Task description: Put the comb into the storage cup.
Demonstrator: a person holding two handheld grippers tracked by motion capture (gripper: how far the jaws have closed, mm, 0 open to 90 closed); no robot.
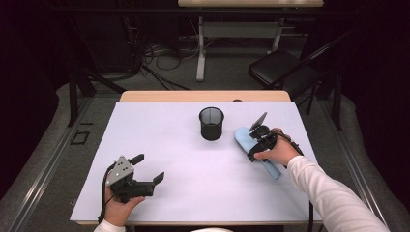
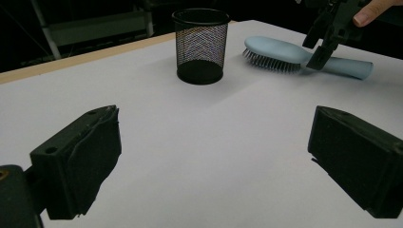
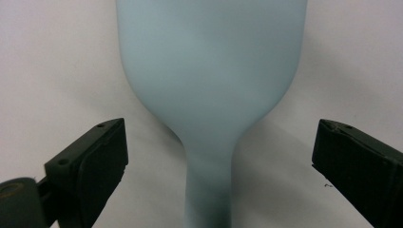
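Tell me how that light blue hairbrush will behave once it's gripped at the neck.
The hairbrush looks like rigid plastic, so it probably won't flex. Its smooth neck between the open right gripper may slip. The wide head likely outweighs the handle, so it may tilt.

Overhead light is falling evenly on the white worktop (image 1: 193, 159), making it glow bright in the middle of the high view while the floor and furniture along the top and side edges are sinking into near black. In the right gripper view the pale blue hairbrush (image 3: 211, 85) is sitting too close to focus and is blurring softly, casting a faint shadow at lower right. In the left gripper view the mesh cup (image 2: 199, 45) is staying fairly sharp, throwing only a weak shadow.
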